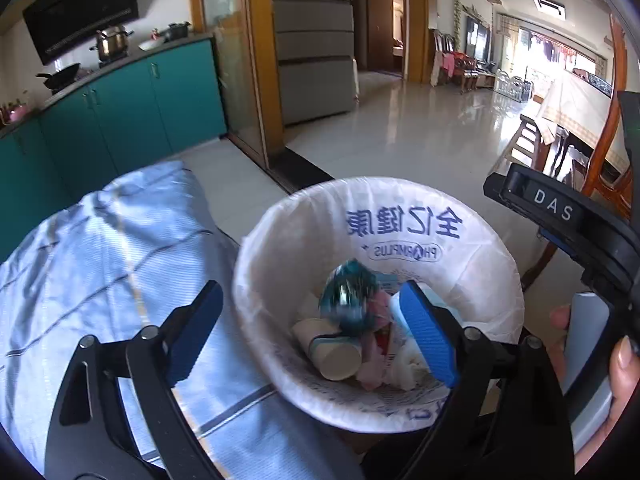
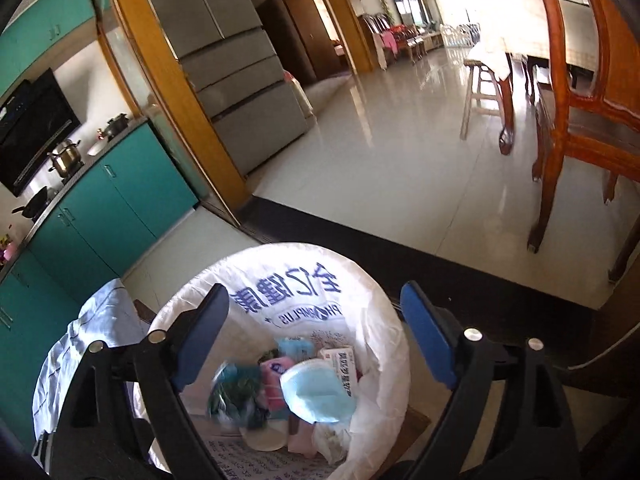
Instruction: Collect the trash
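A bin lined with a white printed bag (image 1: 480, 264) stands below both grippers. My left gripper (image 1: 310, 292) hangs open over it with nothing between the blue pads. Under it a blurred teal wrapper (image 1: 352, 292) is loose above a paper cup (image 1: 332, 352) and crumpled tissues. My right gripper (image 2: 314, 294) is open over the same bin (image 2: 384, 344) and holds nothing. Beneath it lie a light blue face mask (image 2: 316, 392), a blurred green wrapper (image 2: 236, 396), a pink packet (image 2: 276, 380) and a small medicine box (image 2: 340, 360).
A blue-and-white striped cloth (image 1: 100, 260) lies left of the bin. Teal kitchen cabinets (image 1: 120, 120) run along the left behind a sliding-door track. A wooden chair (image 2: 580, 100) and table stand to the right. A hand (image 1: 624, 360) holds a black device at the right edge.
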A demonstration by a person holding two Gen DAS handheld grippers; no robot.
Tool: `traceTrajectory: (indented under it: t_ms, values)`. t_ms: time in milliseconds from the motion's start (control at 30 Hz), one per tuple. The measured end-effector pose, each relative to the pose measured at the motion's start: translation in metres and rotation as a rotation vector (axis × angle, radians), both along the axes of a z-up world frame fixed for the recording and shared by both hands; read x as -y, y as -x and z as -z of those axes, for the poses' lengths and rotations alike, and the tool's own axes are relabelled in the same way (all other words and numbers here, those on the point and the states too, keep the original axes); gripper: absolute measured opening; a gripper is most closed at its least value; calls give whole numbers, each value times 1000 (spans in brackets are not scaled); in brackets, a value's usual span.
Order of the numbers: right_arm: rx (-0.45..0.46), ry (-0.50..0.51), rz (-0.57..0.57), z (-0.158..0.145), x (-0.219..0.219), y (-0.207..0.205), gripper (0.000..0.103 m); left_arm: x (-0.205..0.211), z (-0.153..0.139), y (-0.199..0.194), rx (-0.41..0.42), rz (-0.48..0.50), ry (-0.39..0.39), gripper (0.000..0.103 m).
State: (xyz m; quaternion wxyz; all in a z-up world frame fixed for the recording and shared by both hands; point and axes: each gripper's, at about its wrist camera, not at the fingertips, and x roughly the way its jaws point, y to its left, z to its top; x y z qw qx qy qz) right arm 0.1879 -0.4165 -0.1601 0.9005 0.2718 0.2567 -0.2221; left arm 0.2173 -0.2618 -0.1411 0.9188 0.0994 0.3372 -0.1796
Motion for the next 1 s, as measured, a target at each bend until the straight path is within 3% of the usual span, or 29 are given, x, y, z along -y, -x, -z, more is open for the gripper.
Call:
traceTrajectory:
  t_ms: [133,400,567,667,767,933,1000]
  values:
    - [49,35,-12,-5,-7,3,99,-28,-18,18,58,-32,-13,96]
    - [98,104,-81,-2,-39,12,100,-130,-52,84,179,-206,-44,100]
    - [140,140,-183,-3,-94,60,100,-193,-69,123,203,-300,-32,100]
    - [133,283,-264,-30,-137,102,100,-220,-78,140,213,-369,-43,100]
    - [147,454,-336,-73,-180,131,100,-239,-89,161,205,-369,5,100]
    - [281,504,-416,-120,-222,169,100,-251,-106,192,267,-384,0,100]
    - [290,509,-439,-127,-233,174,100,-256,-113,204,292,-387,3,100]
